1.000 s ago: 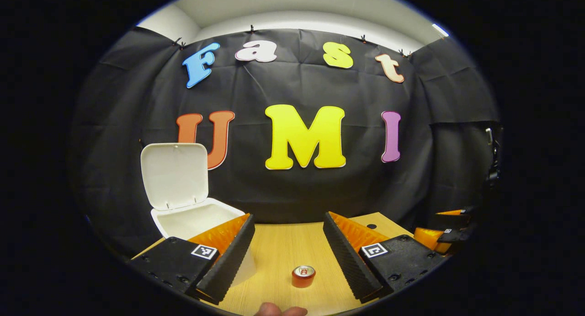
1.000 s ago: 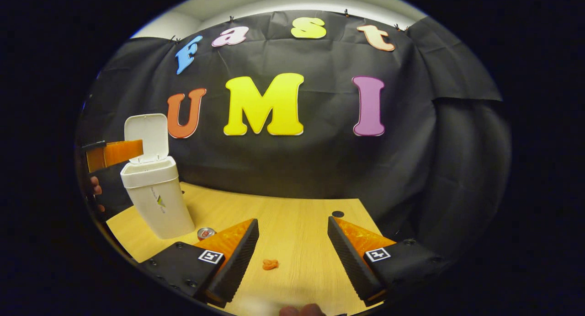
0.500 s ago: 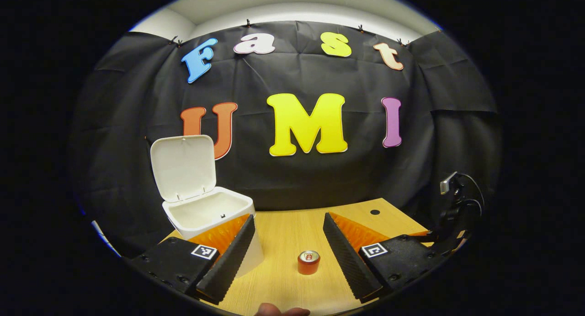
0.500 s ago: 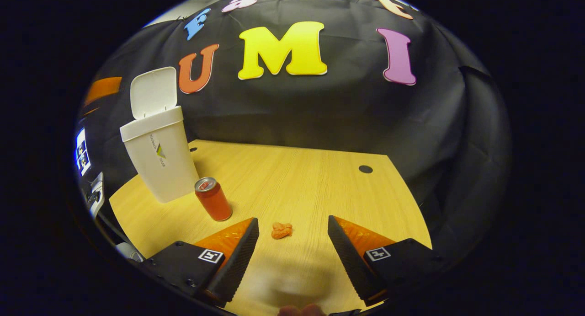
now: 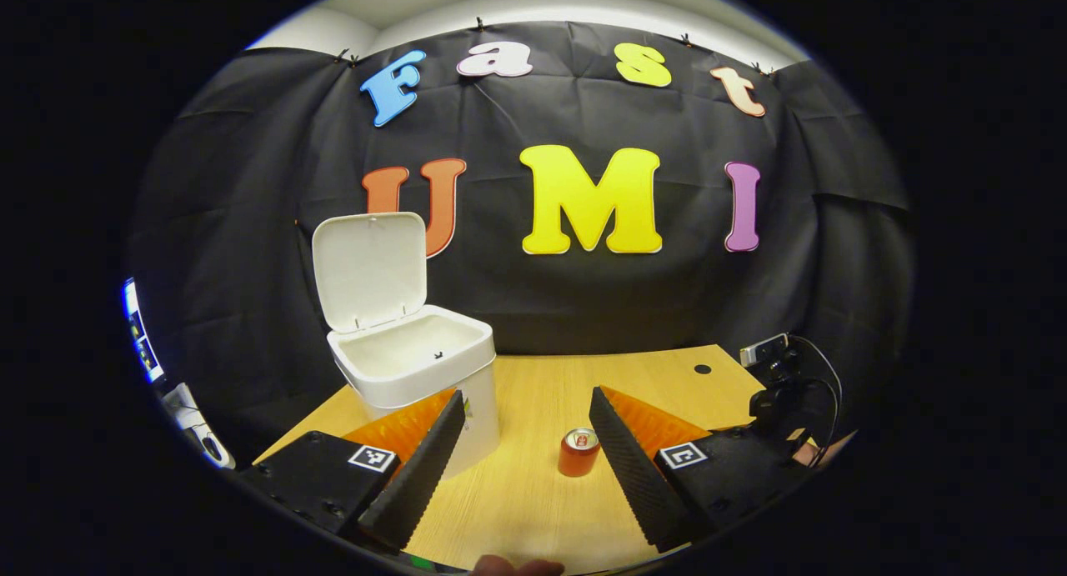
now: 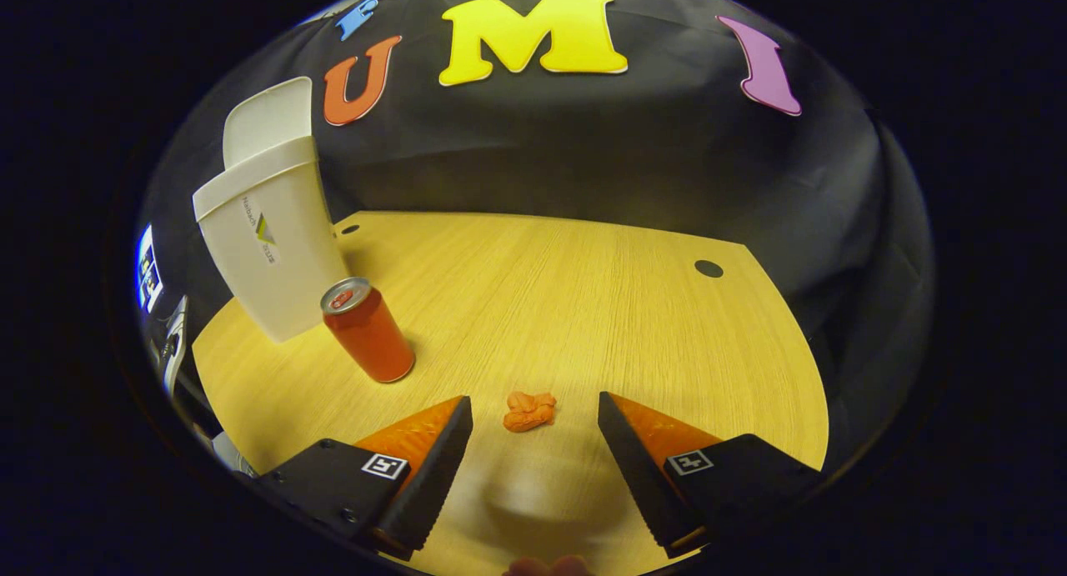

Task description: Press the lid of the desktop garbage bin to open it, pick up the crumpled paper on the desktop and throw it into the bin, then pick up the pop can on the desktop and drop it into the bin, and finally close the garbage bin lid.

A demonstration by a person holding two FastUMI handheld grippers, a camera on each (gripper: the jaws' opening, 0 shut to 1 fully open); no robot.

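Right gripper (image 6: 533, 409) spread wide, holding nothing, hanging just above the crumpled paper (image 6: 528, 411) on the wooden desk (image 6: 583, 309). Small, soft, light, bumpy; probably squashes easily, so best pinched across the middle. Left gripper (image 5: 525, 401) also wide apart and bare. Smooth round pop can (image 6: 367, 329) standing beside the white plastic bin (image 6: 267, 251), lid (image 5: 370, 267) up.

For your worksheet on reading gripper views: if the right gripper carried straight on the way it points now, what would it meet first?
Most likely the crumpled paper, lying on the table just ahead between the open right gripper's fingers. Depth is hard to judge.
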